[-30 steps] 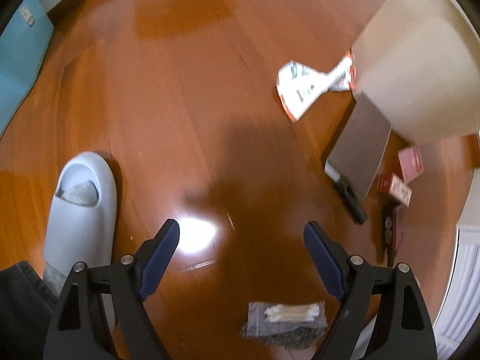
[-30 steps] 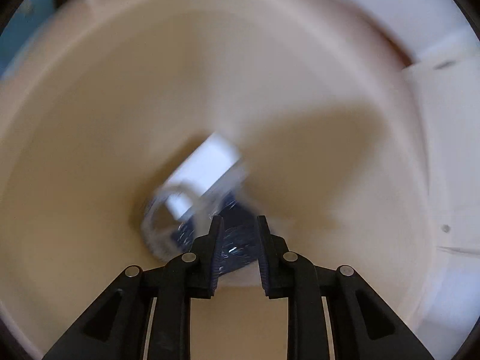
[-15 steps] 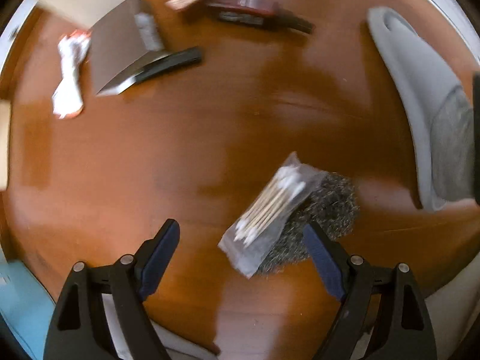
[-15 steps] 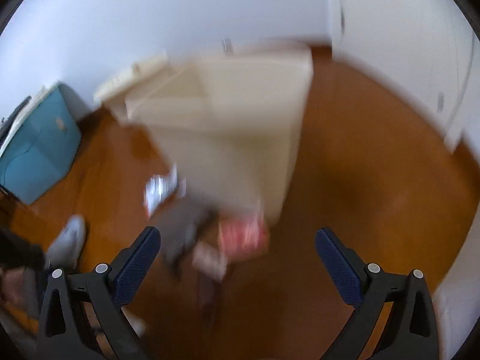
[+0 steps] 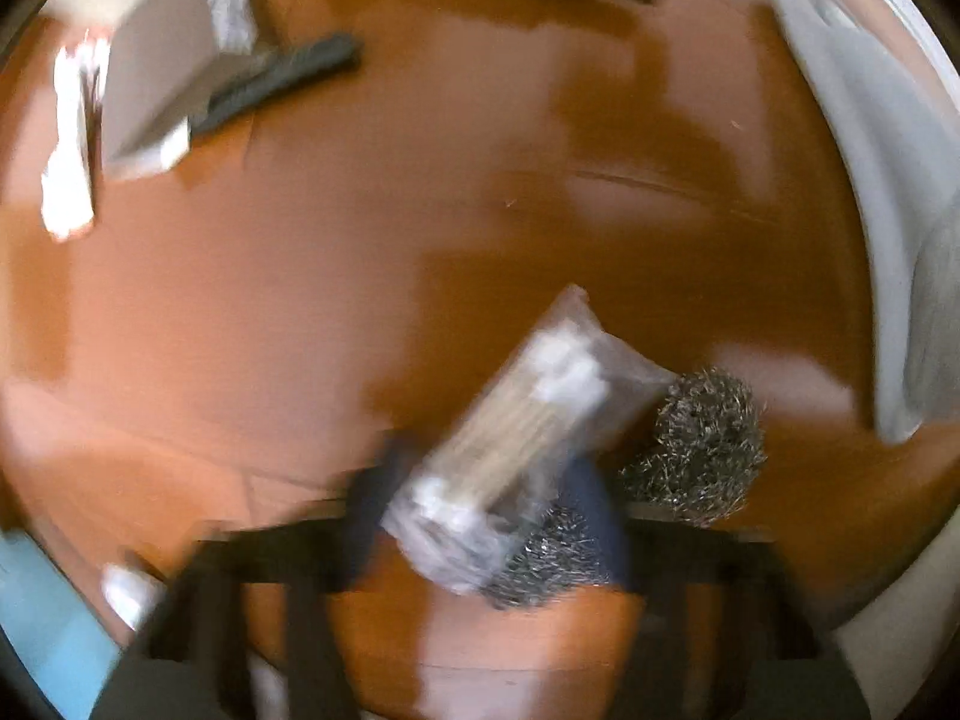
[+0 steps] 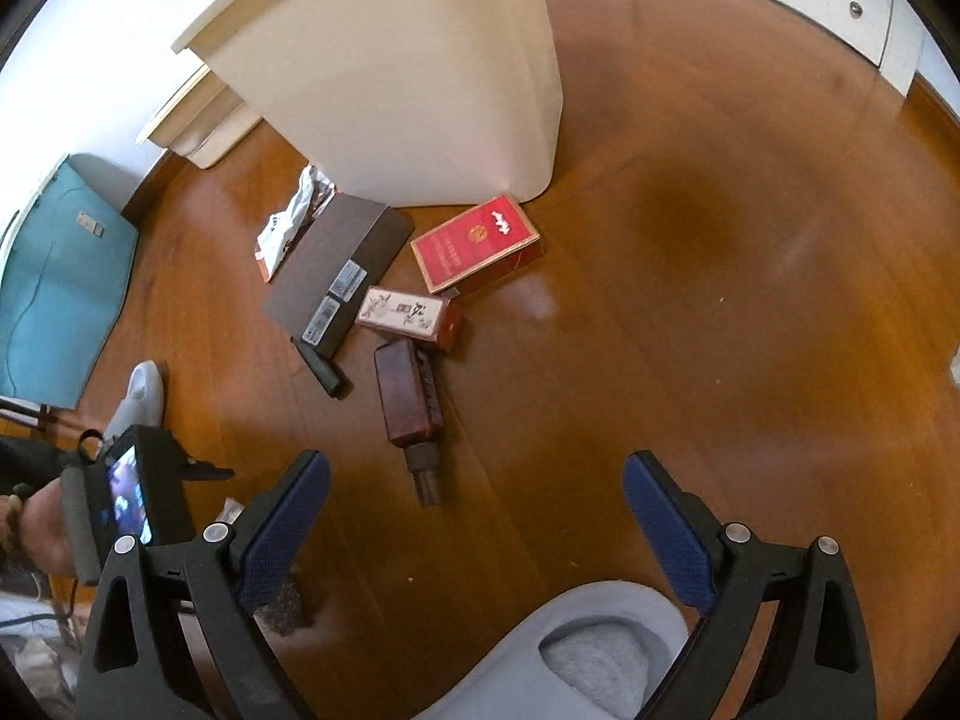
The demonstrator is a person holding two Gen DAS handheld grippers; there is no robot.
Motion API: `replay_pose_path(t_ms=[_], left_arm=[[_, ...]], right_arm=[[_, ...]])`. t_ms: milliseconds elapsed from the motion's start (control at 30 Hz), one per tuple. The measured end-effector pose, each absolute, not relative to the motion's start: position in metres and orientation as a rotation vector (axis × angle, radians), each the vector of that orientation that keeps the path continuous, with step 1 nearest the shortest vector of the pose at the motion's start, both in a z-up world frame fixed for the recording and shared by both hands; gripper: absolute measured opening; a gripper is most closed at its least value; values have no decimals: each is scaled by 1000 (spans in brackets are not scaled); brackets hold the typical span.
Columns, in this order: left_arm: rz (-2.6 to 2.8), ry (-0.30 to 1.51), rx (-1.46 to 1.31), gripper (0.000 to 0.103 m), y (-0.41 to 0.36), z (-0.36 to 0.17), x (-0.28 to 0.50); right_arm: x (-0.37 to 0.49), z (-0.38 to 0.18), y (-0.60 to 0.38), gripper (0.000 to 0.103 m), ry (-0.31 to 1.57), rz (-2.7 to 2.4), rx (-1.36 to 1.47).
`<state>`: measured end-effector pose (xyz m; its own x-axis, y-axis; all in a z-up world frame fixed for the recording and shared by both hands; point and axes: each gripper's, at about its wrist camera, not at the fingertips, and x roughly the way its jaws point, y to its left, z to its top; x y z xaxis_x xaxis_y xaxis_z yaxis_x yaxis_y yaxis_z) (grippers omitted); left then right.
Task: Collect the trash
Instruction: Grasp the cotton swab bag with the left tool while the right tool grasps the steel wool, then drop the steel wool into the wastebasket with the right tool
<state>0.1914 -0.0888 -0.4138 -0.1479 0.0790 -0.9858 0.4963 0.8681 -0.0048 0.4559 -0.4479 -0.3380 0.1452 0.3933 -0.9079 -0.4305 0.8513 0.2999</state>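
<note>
Left wrist view: the left gripper (image 5: 486, 516) is closing on the cotton-swab bag (image 5: 516, 438) lying over steel wool (image 5: 696, 450) on the wooden floor (image 5: 360, 276) (blurred). The right gripper (image 6: 474, 516) is hanging wide open, jaws easing inward, over the dark bottle (image 6: 411, 408).

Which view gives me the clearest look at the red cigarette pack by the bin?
The right wrist view: the flat red cardboard cigarette pack lies sharp and unobstructed on the brown wooden floor, beside the cream plastic bin. In the left wrist view it is at most a blurred red sliver at the top edge.
</note>
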Motion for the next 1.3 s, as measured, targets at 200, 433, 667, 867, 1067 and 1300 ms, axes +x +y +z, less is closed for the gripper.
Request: replay_pose_path(t_ms=[200, 433, 667, 867, 1067, 1300], left_arm=[[-240, 1668, 150, 10, -43, -383, 226], [-37, 1553, -57, 10, 18, -343, 263], [-16, 1543, -73, 10, 39, -342, 264], [-13, 1540, -81, 10, 34, -335, 254], [5, 1529, -83, 10, 38, -330, 253], [43, 1492, -90, 10, 43, -321, 256]], right_arm=[[411, -345, -378, 96, 1234, 972, -325], [286, -375, -290, 96, 937, 1469, -959], [237, -416, -250, 96, 832, 1564, -1207], [228, -444, -243, 89, 899, 1594, -1260], [232, -439, -243, 24, 908, 1576, -1220], [308, -370, -267, 18, 927, 1418, -941]])
